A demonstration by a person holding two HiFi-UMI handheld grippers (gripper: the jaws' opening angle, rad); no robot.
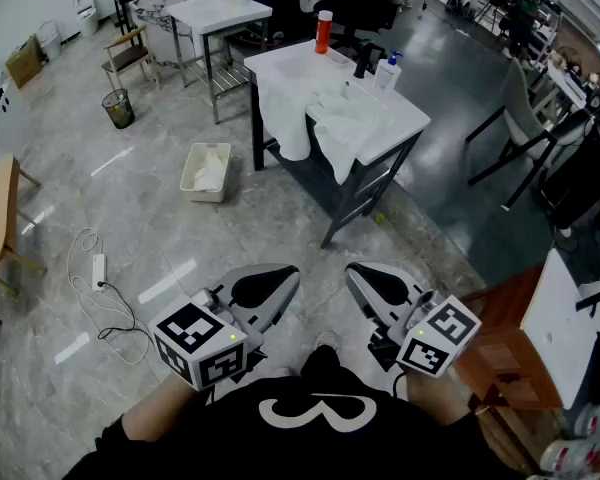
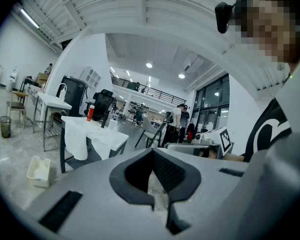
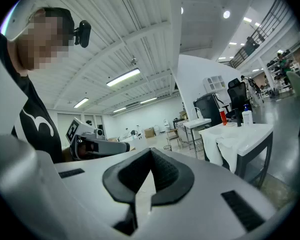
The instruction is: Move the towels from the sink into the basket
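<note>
Two white towels hang over the front edge of the white sink stand, far ahead across the floor. The same towels show in the left gripper view, and a towel shows in the right gripper view. A white basket stands on the floor left of the stand, with a white towel lying in it. My left gripper and right gripper are held close to my body, side by side, both shut with nothing between the jaws.
On the sink stand are an orange bottle, a black faucet and a soap dispenser. A white table and a bin stand further back. A power strip with cable lies on the floor at left. Chairs stand at right.
</note>
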